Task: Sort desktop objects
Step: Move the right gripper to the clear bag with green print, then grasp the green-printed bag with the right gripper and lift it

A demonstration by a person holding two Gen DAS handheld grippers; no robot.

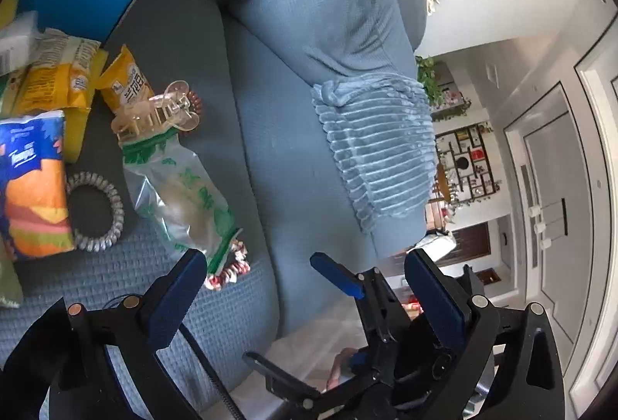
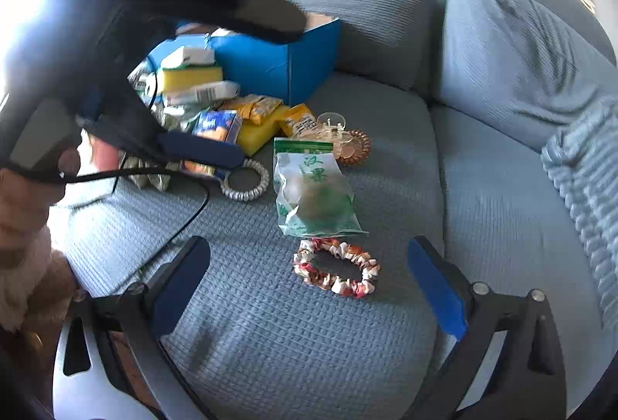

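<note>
The floral scrunchie (image 2: 335,271) lies nearest, flat on the sofa cushion (image 2: 270,323) just below the green snack bag (image 2: 313,194). I'd descend straight, straddling one side of its ring. My right gripper (image 2: 309,277) is spread wide, empty; my left gripper (image 1: 305,281) likewise gapes, touching nothing.

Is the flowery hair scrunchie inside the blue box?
No, the flowery scrunchie lies on the sofa cushion near the right gripper, well apart from the blue box.
</note>
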